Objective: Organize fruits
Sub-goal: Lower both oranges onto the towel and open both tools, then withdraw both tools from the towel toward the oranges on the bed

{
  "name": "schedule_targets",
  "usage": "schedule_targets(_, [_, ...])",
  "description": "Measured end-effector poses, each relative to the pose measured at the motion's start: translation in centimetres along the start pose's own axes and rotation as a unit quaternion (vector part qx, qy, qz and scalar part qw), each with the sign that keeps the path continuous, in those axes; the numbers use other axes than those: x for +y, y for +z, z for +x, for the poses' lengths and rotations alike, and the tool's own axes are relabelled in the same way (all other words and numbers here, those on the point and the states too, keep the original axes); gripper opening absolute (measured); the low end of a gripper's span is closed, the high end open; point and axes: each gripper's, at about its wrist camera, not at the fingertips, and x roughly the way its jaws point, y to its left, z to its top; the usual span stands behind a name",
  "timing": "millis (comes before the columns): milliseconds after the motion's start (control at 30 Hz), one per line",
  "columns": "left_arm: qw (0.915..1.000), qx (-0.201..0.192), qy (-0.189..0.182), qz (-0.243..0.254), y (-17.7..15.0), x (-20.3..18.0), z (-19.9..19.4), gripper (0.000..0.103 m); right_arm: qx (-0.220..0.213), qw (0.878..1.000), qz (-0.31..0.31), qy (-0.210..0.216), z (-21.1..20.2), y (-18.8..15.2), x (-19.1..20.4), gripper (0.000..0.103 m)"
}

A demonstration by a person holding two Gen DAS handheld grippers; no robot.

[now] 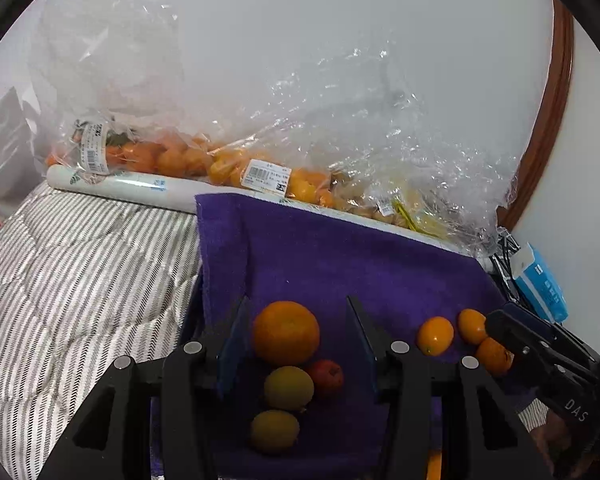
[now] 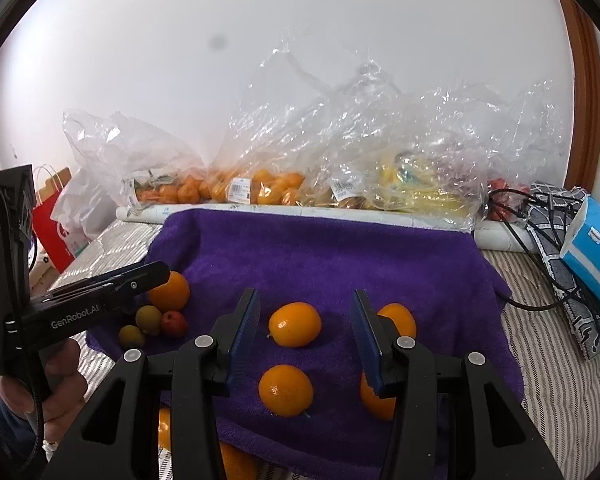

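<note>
While both claws gape, an orange [image 1: 286, 332] sits between the left claw's [image 1: 296, 332] fingers.

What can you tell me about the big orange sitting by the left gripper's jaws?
The big orange is round, with dull, finely pitted orange peel, and looks whole. It is the largest loose fruit on the purple towel and rests directly on it. In the left wrist view it lies between the open jaws of the left gripper, with gaps either side, so nothing grips it. A yellow-green fruit sits against its near side and a small red fruit is close by. Its underside is hidden.
</note>
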Motion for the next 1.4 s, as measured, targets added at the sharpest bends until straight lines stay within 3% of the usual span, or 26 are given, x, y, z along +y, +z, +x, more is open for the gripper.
schedule_targets(300, [0.9994,-0.026,0.009,-0.02,0.2,0.2,-1.7,0.046,-0.033,0.999,0.003,-0.018,-2.3,1.0,0.1,0.048])
schedule_targets(667, [0.9985,0.011,-0.002,-0.054,-0.8,0.2,-4.4,0.046,-0.018,0.999,0.014,-0.022,-6.9,0.0,0.0,0.048])
schedule_targets(900, [0.9993,0.032,0.013,-0.015,-2.4,-0.7,-7.1,0.046,-0.001,0.999,0.026,-0.039,-9.3,-1.8,0.4,0.048])
schedule_targets(1000, [0.9982,0.057,0.014,-0.011,-3.3,-0.6,-8.1,0.046,0.001,0.999,0.018,-0.042,-10.3,-2.4,1.1,0.048])
schedule_targets(1200, [0.9976,0.061,0.032,0.007,-4.7,-0.6,-10.6,0.046,0.001,0.999,0.013,-0.041,-12.3,-3.7,2.7,0.047])
schedule_targets(1267, [0.9973,0.064,0.034,0.014,-5.0,-0.6,-11.3,0.048,0.008,0.999,0.021,-0.041,-12.4,-4.0,3.0,0.047])
schedule_targets(1333, [0.9971,0.064,0.037,0.017,-5.2,-0.3,-11.7,0.061,0.007,0.998,0.029,-0.046,-12.6,-4.3,3.1,0.047])
schedule_targets(1400, [0.9977,0.056,0.035,0.018,-5.3,0.1,-12.2,0.064,-0.005,0.998,0.035,-0.053,-13.0,-4.7,3.3,0.047])
